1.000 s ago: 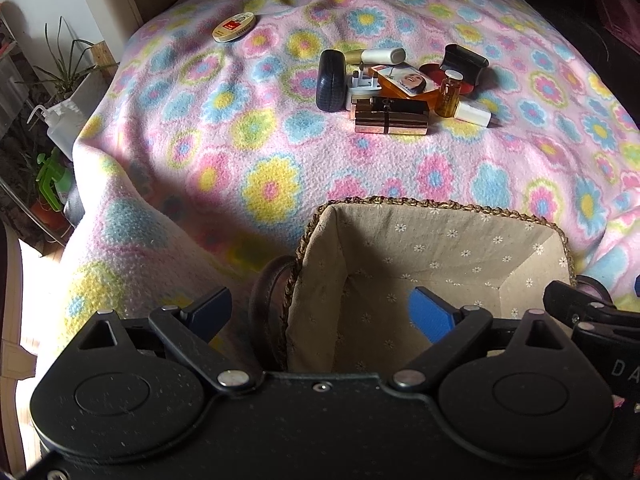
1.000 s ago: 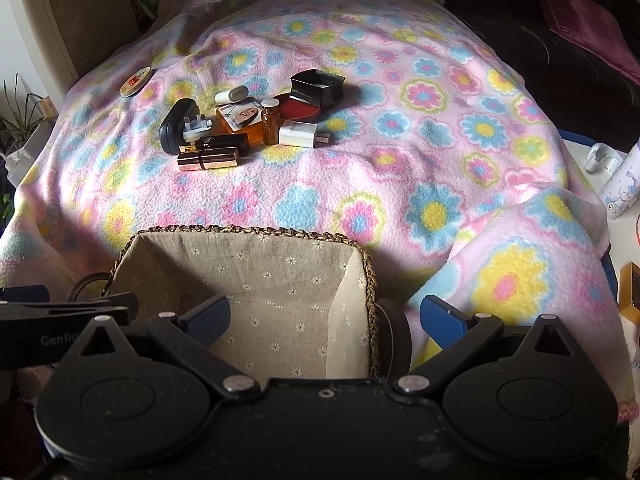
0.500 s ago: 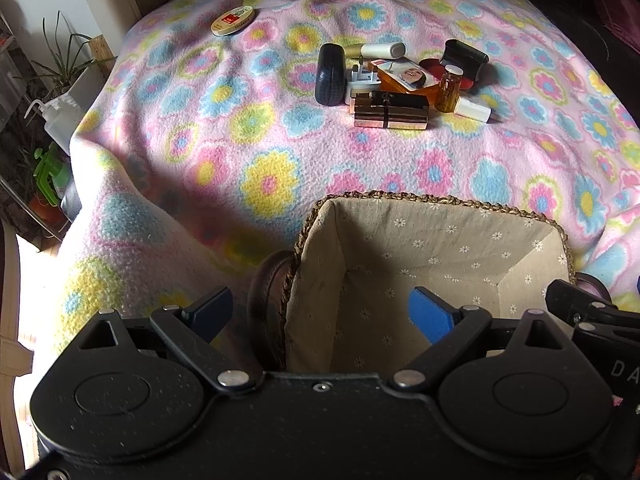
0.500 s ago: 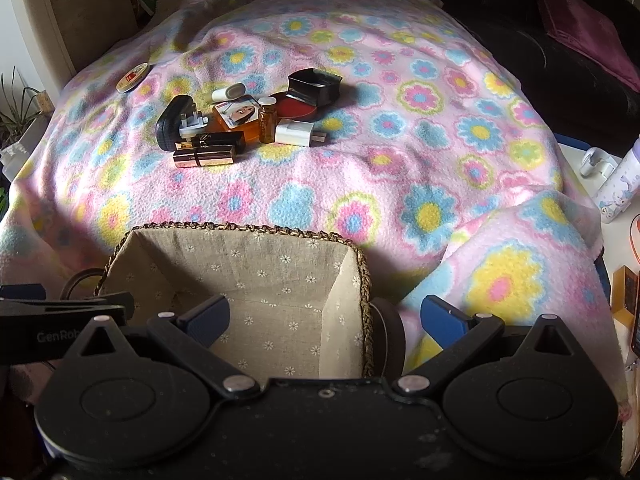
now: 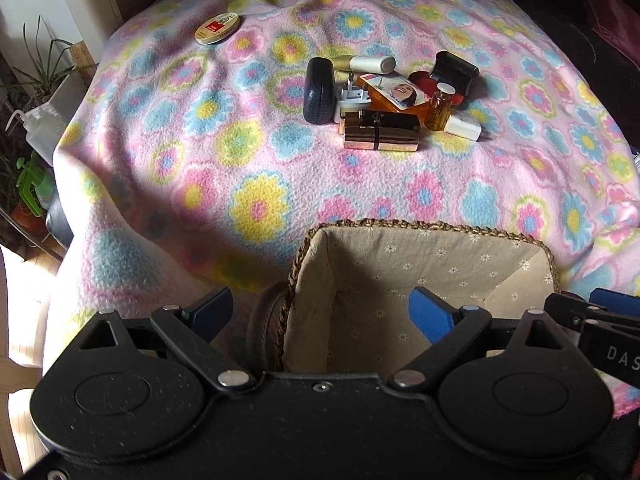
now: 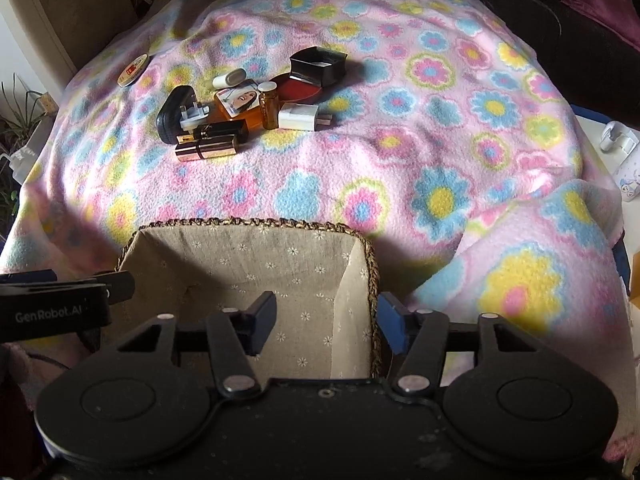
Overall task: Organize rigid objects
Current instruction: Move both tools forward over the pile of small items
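Observation:
A cloth-lined wicker basket (image 5: 424, 226) (image 6: 256, 223) sits at the near edge of a flowered blanket. My left gripper (image 5: 320, 312) straddles its left wall and handle, jaws wide apart. My right gripper (image 6: 330, 322) has narrowed around the basket's right wall, one finger inside and one outside. Farther back lies a cluster of small objects: a black case (image 5: 319, 91) (image 6: 173, 114), gold lipstick tubes (image 5: 380, 136) (image 6: 208, 148), an amber bottle (image 5: 438, 106) (image 6: 269, 106), a white charger (image 6: 302, 117), a black box (image 6: 318, 65).
A round tin (image 5: 217, 29) (image 6: 132, 70) lies apart at the far left of the blanket. Potted plants (image 5: 28, 184) stand off the left edge. White items (image 6: 618, 148) sit on a surface to the right. A dark sofa is behind.
My right gripper's jaws have closed in around the basket's right wall; they were wide open before. Both cameras have shifted slightly; the basket and the objects stay put.

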Motion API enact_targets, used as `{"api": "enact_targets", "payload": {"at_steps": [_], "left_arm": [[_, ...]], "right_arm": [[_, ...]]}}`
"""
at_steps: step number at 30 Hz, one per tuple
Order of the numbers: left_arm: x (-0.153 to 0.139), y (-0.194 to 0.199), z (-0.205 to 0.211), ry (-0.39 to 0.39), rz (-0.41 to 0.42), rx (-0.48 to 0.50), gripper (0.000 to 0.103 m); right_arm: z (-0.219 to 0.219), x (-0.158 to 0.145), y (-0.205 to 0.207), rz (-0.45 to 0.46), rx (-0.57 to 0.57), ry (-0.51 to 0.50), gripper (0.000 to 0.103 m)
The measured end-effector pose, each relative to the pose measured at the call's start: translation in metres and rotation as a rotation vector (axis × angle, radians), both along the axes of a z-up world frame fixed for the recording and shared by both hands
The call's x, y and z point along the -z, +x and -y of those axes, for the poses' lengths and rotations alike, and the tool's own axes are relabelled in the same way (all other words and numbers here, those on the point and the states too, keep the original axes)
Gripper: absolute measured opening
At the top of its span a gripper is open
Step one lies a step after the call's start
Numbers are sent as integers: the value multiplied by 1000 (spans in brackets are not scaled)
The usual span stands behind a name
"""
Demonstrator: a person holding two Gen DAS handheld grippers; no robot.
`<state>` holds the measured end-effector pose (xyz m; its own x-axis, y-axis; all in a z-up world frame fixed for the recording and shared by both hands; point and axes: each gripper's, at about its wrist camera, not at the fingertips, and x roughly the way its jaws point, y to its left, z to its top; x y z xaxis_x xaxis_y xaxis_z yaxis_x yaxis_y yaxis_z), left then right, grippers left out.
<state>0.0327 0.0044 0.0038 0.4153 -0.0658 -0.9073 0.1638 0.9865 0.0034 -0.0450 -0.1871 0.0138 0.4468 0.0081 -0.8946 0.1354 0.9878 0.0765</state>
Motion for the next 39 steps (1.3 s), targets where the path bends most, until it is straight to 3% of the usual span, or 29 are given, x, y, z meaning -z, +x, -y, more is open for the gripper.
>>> {"api": "enact_targets", "payload": {"at_steps": [9,21,29,35,37,39], "left_arm": [[-2,53,10,-51,1,-5,90],[22,94,31,-88,-21,-24,90],[33,106,34,-74,-35,6,90],[40,120,43,-84,-51,34,91],[44,125,47,-91,-53,39,91],[45,129,49,-106,-53,35,91]], "right_arm": [[9,-1,54,65,18,21,49],[26,29,127,102,54,55,51],[11,47,173,117,10,64,67],[6,68,203,63,7,51,65],[8,73,206,48,13,57,55],[12,75,206,56,10,56,55]]}}
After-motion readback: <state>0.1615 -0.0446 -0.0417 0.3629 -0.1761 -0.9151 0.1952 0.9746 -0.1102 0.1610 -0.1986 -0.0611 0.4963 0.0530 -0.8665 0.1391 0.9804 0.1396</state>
